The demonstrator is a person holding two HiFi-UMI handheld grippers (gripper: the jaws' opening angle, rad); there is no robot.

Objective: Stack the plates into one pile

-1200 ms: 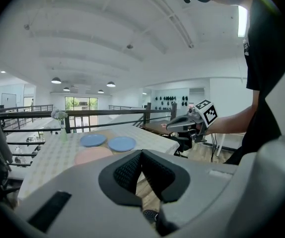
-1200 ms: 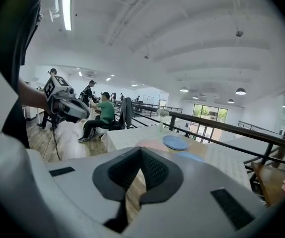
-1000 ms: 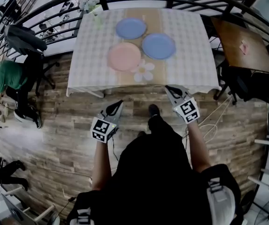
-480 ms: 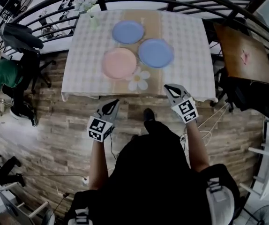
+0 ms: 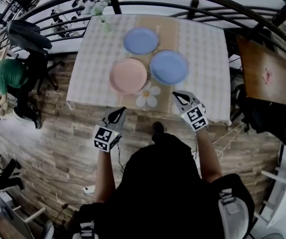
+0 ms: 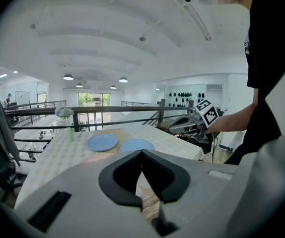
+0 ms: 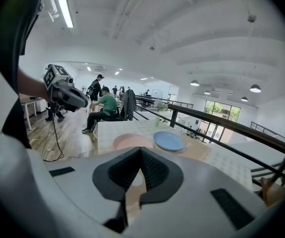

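Left gripper view shows my left gripper (image 6: 142, 155) with its jaws pressed together and nothing between them. The right gripper (image 7: 140, 151) is the same, closed and empty. From the head view, the left one hangs just short of the near edge of the table (image 5: 203, 49), the right one about over that edge, and both are clear of every plate.

Further out on the checked cloth, the pink plate (image 5: 128, 75) lies nearest on the left, with one blue plate (image 5: 169, 67) just beside it on the right. The far blue plate (image 5: 141, 40) lies behind them. All three lie flat and separate, none stacked.

I judge this the approach, with no plate lifted yet. Next I would need to part the jaws, come in low, take one plate by its rim and carry it onto another.

No brand or lettering is readable; the marker cube (image 5: 196, 117) carries only black-and-white squares.
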